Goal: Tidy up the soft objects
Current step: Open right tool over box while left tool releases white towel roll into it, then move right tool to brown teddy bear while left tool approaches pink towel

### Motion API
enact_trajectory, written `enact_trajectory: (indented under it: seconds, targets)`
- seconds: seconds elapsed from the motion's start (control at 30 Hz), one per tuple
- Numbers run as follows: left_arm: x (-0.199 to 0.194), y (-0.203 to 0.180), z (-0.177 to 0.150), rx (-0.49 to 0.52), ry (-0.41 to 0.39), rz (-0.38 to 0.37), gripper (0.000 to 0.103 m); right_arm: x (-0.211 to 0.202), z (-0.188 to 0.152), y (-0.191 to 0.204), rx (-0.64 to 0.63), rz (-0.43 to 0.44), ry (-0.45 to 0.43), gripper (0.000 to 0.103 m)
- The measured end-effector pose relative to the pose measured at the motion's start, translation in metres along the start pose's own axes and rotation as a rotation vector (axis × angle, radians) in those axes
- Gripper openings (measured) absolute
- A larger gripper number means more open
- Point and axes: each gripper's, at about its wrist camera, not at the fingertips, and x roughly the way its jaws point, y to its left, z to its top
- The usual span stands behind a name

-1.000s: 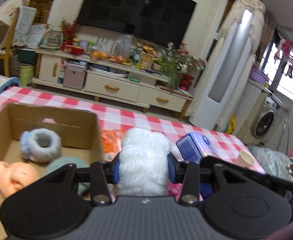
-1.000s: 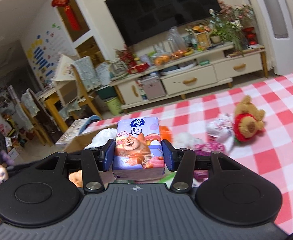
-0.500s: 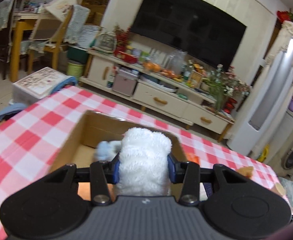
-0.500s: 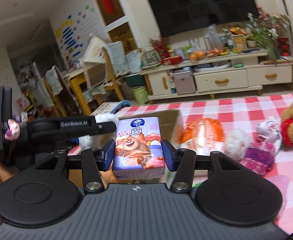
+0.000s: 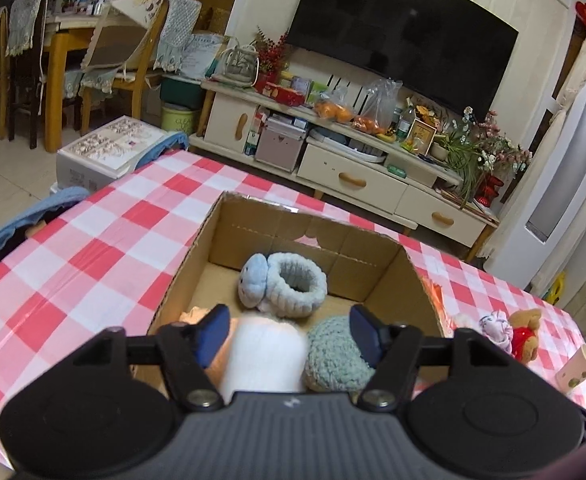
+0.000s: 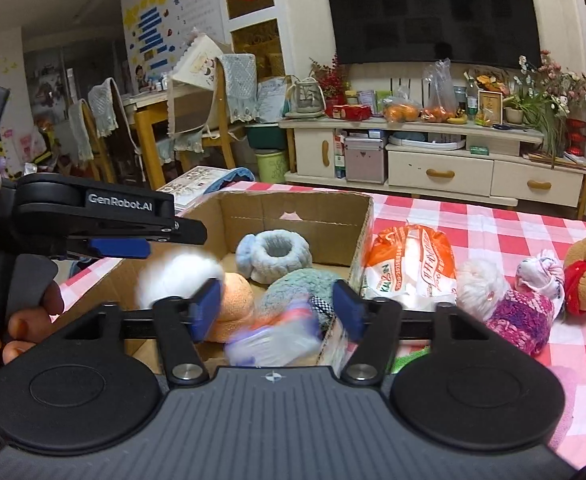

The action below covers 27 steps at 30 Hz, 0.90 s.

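White plush (image 5: pixel 263 354) is seen inside the cardboard box (image 5: pixel 197 240), near its front edge, below and between the fingers of the left gripper (image 5: pixel 289 330); jaws are spread wide, nothing clamped, no pad contact visible. In right wrist view the same plush (image 6: pixel 177 280) is blurred, at box's left side under the left gripper (image 6: pixel 119 246). Tissue pack (image 6: pixel 273 338) is shown motion-blurred below the right gripper (image 6: pixel 275 310), over the box's near right corner; jaws wide apart, pack not pinched. Whether pack touches box floor can't be told.

Also in box: blue-grey scrunchie band (image 5: pixel 289 288) toward back wall, teal fluffy item (image 5: pixel 335 356) at front right, peach plush (image 6: pixel 233 300) beside white one.

Outside box on checked tablecloth (image 5: pixel 105 248), right of box: orange-white packet (image 6: pixel 409 264) touching box's right wall, white pom-pom (image 6: pixel 481 284), purple knit item (image 6: pixel 521 318), white-purple cloth toy (image 6: pixel 541 276), bear w/ red scarf (image 6: pixel 585 276) toward right edge. Paper cup (image 5: pixel 579 370) is near table's right edge in left wrist view.
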Motion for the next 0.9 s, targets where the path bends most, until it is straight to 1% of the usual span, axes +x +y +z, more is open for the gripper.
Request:
enact_trajectory:
  seconds: [0.07,0.17,0.3,0.53,0.6,0.83,0.9]
  targets:
    - [-0.001,0.0,0.0,0.004,-0.009,0.003,0.075,-0.006,0.001,-0.002,0.012,0.0,-0.006,0.087]
    - [-0.002,-0.003,-0.001,0.009,-0.017,0.003,0.078,-0.009,0.0,-0.001,0.027,-0.015,-0.023,0.094]
    - [-0.003,-0.008,-0.002,0.025,-0.026,0.002,0.08,-0.018,-0.002,-0.007,0.047,-0.046,-0.042,0.098]
    - [-0.003,-0.019,-0.003,0.052,-0.037,0.003,0.083,-0.03,-0.009,-0.022,0.106,-0.077,-0.046,0.099]
    - [-0.003,-0.023,-0.004,0.061,-0.037,0.0,0.086,-0.032,-0.011,-0.024,0.11,-0.082,-0.046,0.1]
    - [0.0,-0.036,-0.006,0.087,-0.034,-0.006,0.088,-0.037,-0.016,-0.028,0.118,-0.097,-0.044,0.101]
    - [0.0,-0.041,-0.007,0.098,-0.033,-0.011,0.09,-0.038,-0.016,-0.03,0.126,-0.1,-0.046,0.102]
